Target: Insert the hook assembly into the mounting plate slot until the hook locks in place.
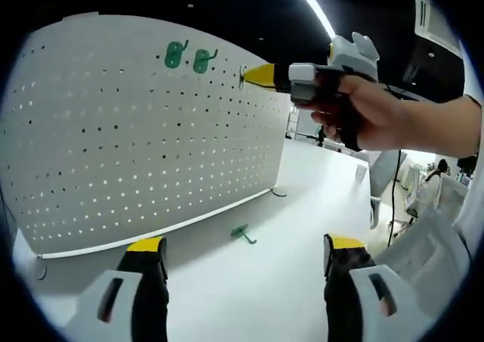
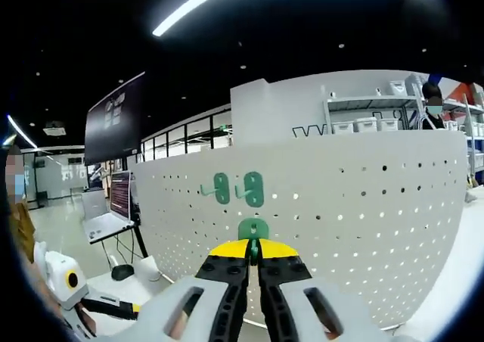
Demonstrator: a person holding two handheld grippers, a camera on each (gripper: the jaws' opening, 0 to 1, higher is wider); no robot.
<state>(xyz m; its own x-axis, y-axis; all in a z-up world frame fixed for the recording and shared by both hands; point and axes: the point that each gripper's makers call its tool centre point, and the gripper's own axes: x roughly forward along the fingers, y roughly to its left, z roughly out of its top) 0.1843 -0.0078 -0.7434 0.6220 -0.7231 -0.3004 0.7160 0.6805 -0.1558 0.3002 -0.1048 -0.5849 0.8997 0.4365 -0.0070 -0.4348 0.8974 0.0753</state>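
Observation:
A white pegboard [image 1: 144, 130] stands upright on the table, with two green hooks [image 1: 175, 54] [image 1: 203, 59] hanging side by side near its top. My right gripper [image 1: 261, 75] is held by a hand against the board's upper right edge. In the right gripper view the right gripper [image 2: 254, 248] is shut on a third green hook [image 2: 253, 229], pressed to the pegboard [image 2: 340, 206] just below the two mounted hooks [image 2: 221, 188] [image 2: 252, 188]. My left gripper [image 1: 242, 244] hangs open low over the table. A loose green hook [image 1: 241, 233] lies on the table between its jaws.
The white table [image 1: 302, 198] stretches to the right of the board. A laptop [image 2: 110, 209] and a mouse [image 2: 121, 272] sit on a desk beyond the board's left end. Shelves with bins [image 2: 370, 119] stand behind, and a person [image 2: 434, 100] is at the far right.

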